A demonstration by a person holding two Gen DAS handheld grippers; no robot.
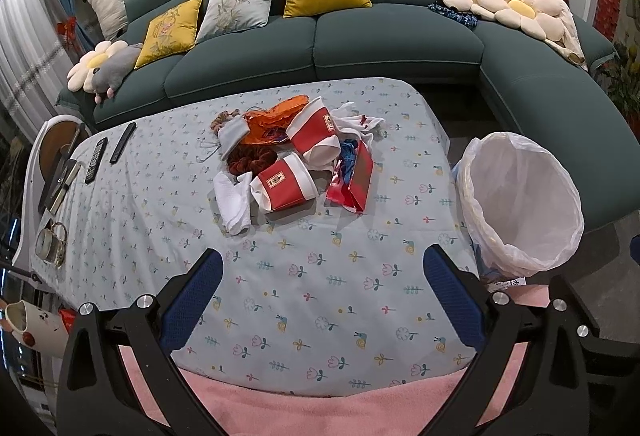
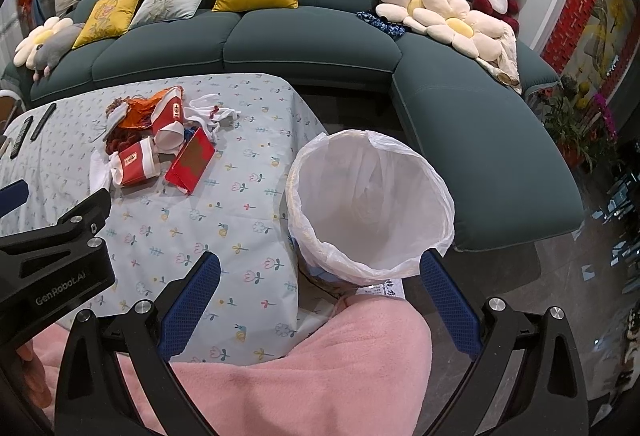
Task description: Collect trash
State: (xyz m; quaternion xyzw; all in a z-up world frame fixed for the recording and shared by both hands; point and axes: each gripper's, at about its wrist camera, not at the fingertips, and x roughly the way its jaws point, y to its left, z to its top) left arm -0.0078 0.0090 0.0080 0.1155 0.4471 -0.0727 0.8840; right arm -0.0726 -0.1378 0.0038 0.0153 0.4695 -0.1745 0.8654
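Red-and-white paper cups (image 1: 286, 185) are lying in a trash pile (image 1: 292, 152) mid-counter (image 1: 280, 300), well apart from both grippers. The left gripper (image 1: 322, 288) is hovering spread wide and empty over bare cloth; the right gripper (image 2: 320, 298) is likewise spread, empty, beside the lined bin (image 2: 372, 204). Judging by this, the nearest cup is worth pinching first by its rim. Open cloth is giving a free approach, and the bin is sitting just off the counter's right edge.
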